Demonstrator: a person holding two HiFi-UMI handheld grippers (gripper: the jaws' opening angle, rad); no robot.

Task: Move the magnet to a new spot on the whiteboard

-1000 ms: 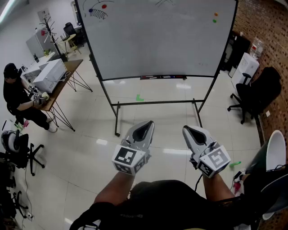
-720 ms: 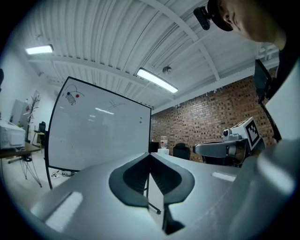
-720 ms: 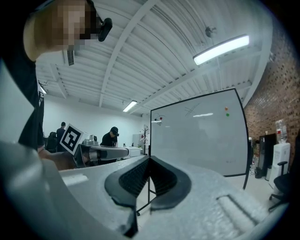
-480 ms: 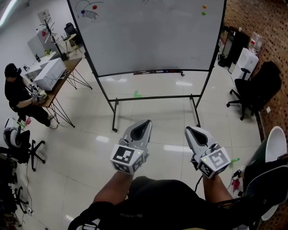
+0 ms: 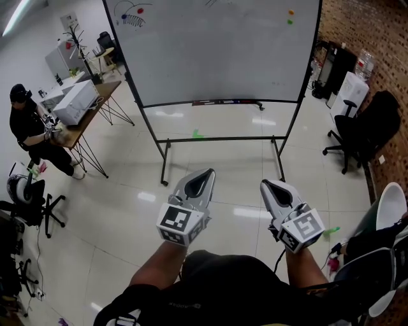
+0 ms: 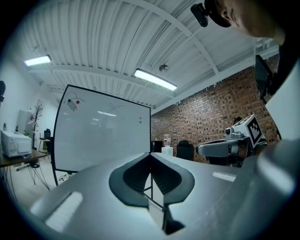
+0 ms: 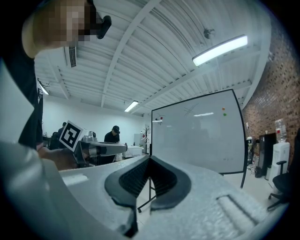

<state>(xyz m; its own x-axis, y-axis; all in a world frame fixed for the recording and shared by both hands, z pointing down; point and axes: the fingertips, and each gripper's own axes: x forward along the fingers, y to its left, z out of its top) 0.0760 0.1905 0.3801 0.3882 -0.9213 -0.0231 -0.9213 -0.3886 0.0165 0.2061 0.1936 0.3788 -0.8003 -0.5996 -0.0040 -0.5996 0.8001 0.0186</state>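
The whiteboard [image 5: 217, 54] stands on a wheeled frame some way ahead of me. An orange magnet [image 5: 291, 12] and a green magnet [image 5: 289, 21] sit near its top right corner. A red magnet [image 5: 141, 7] sits by a scribble at the top left. My left gripper [image 5: 205, 172] and right gripper [image 5: 264, 183] hover side by side over the floor, far short of the board, both shut and empty. The left gripper view shows the whiteboard [image 6: 101, 133] beyond the shut left gripper [image 6: 150, 154]. The right gripper view shows the whiteboard [image 7: 201, 133] beyond the shut right gripper [image 7: 150, 158].
The board's stand [image 5: 220, 139] has legs reaching onto the tiled floor. At the left a seated person [image 5: 29, 127] works at a table [image 5: 95, 105] bearing a white machine. Office chairs [image 5: 366, 127] and a water dispenser [image 5: 354, 89] line the brick wall at the right.
The head view has shifted, so the board sits slightly further left and higher in the picture. Both grippers stay shut and side by side in front of the body.
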